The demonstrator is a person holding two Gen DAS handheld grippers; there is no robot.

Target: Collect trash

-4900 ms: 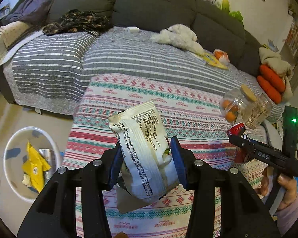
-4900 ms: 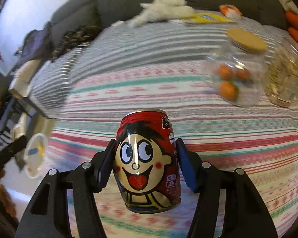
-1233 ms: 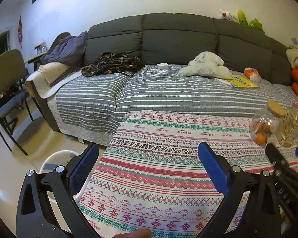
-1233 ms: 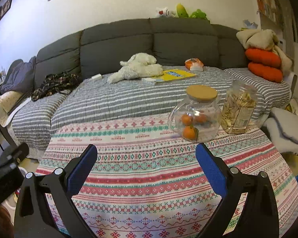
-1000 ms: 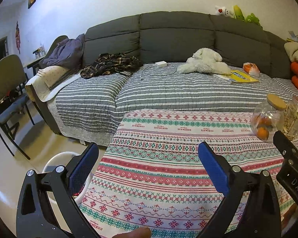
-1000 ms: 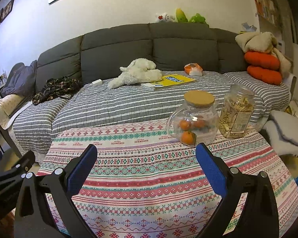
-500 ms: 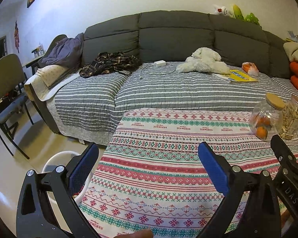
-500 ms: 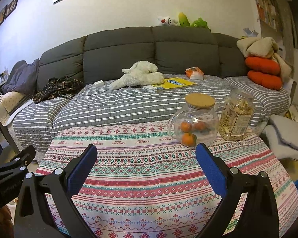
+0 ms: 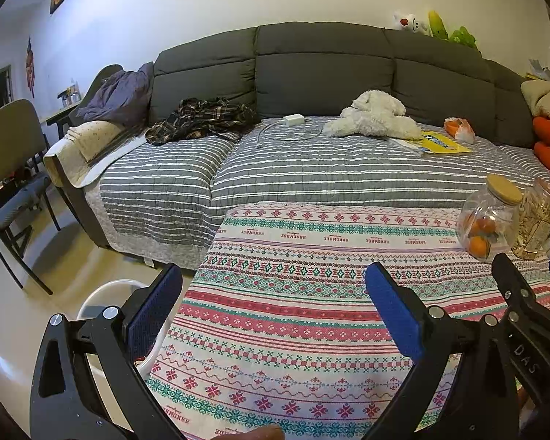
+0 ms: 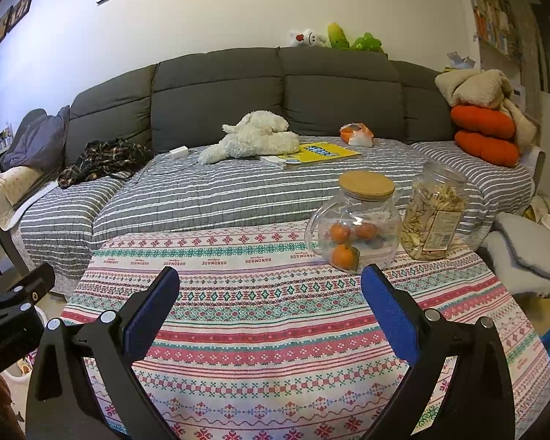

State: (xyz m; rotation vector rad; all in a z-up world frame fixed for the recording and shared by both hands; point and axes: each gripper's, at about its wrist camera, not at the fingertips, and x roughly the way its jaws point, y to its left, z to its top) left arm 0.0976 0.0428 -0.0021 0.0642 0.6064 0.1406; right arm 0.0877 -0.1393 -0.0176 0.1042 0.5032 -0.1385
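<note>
My left gripper (image 9: pixel 273 311) is open and empty, held above the near edge of the patterned tablecloth (image 9: pixel 311 275). My right gripper (image 10: pixel 269 311) is open and empty above the same cloth (image 10: pixel 275 315). The right gripper also shows at the right edge of the left wrist view (image 9: pixel 524 315). The white trash bin (image 9: pixel 102 293) stands on the floor left of the table, mostly hidden behind my left finger; its rim shows in the right wrist view (image 10: pixel 18 370). No loose trash shows on the table.
A glass jar of oranges with a cork lid (image 10: pixel 355 220) and a plastic jar of snacks (image 10: pixel 434 216) stand at the table's far right. Behind is a grey sofa (image 10: pixel 238 183) with a plush toy (image 10: pixel 253 137), yellow book (image 10: pixel 315 152), clothes (image 9: pixel 198 117). A chair (image 9: pixel 7 168) stands left.
About five seconds ago the left gripper held a white snack bag and the right a red can; both are now open and empty. Over the last second both views rose and levelled slightly.
</note>
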